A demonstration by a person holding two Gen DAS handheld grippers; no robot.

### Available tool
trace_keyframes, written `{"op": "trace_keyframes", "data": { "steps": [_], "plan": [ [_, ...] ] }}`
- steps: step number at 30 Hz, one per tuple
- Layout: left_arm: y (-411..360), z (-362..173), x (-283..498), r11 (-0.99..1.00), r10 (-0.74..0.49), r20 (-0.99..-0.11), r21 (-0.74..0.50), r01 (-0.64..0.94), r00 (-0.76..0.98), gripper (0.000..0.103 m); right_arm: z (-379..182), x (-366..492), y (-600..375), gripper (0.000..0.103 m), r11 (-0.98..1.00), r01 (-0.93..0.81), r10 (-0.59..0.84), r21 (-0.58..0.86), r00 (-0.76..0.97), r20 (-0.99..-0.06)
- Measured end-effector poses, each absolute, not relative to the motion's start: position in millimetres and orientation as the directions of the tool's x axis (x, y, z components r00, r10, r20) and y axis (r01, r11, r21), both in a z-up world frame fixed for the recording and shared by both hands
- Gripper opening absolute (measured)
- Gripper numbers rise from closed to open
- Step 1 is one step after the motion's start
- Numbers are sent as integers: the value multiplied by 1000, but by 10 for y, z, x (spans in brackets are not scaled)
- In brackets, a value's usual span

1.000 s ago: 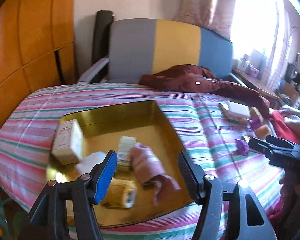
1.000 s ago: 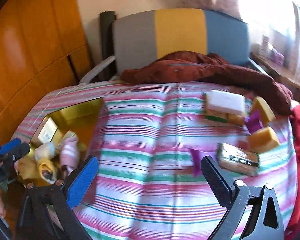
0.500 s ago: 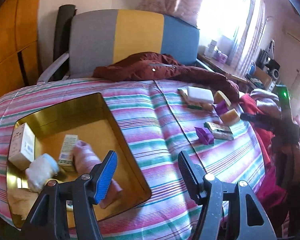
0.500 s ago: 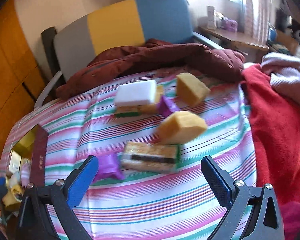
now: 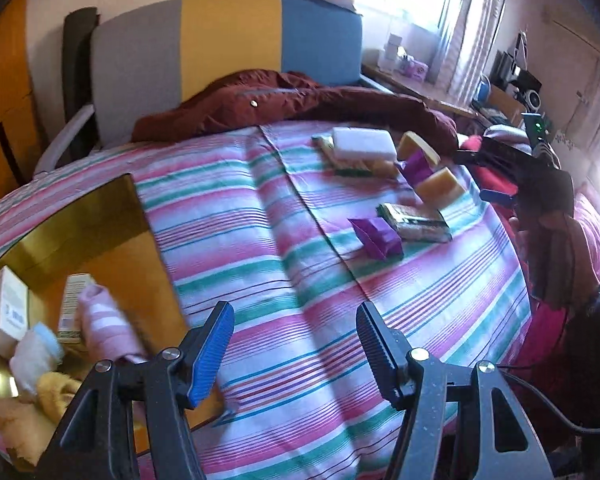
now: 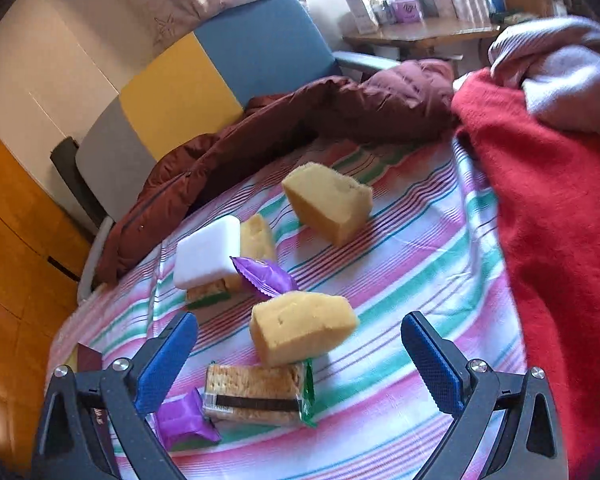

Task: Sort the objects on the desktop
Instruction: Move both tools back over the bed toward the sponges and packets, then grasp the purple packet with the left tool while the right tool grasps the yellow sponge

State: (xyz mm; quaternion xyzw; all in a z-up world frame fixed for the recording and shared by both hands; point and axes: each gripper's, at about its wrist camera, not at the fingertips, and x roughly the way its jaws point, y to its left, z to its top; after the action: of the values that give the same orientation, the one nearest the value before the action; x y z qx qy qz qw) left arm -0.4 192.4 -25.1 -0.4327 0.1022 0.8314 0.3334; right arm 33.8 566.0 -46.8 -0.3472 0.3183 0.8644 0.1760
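Three yellow sponges [image 6: 300, 334], two purple packets [image 6: 266, 276], one white block [image 6: 208, 252]

I can't read the print on the cartons [image 5: 8, 308] in the gold tray [image 5: 80, 216], its near-left corner cut off.

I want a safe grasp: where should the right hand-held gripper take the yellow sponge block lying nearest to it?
Probably across the two long flat sides of the yellow sponge block, coming from above. It lies lengthwise between the open right hand-held gripper fingers and partly overlaps the cracker packet.
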Motion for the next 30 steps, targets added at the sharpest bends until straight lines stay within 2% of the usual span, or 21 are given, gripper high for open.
{"op": "trace_keyframes", "data": {
  "steps": [2,13,14,16,17,18,21,30],
  "plan": [
    [2023,-284,-22,-744,478,-793,-138,-654,-378,65,-554,293,5699,102,-728,-544,78,417,-670,-738],
    [2622,-454,-100,-686,493,-822,-166,-708,-285,65,-649,96,5650,102,-772,-500,34,392,-649,-760],
    [2659,-476,-117,-686,493,-826,-174,-706,-275,65,-661,78,5647,101,-774,-500,32,388,-644,-765],
    [2730,-519,-150,-687,493,-832,-191,-702,-256,65,-684,48,5630,86,-787,-505,45,354,-620,-784],
    [2766,-539,-169,-687,494,-833,-199,-699,-249,65,-706,31,5616,73,-794,-507,49,335,-603,-796],
    [2792,-558,-177,-688,494,-834,-202,-697,-246,65,-717,20,5609,67,-798,-505,47,329,-595,-802],
    [2876,-600,-207,-688,493,-838,-211,-694,-234,65,-699,13,5584,63,-811,-494,55,312,-597,-801],
    [3117,-677,-365,-706,501,-841,-260,-659,-206,65,-626,22,5556,62,-822,-497,85,278,-590,-803]
  ]
}}
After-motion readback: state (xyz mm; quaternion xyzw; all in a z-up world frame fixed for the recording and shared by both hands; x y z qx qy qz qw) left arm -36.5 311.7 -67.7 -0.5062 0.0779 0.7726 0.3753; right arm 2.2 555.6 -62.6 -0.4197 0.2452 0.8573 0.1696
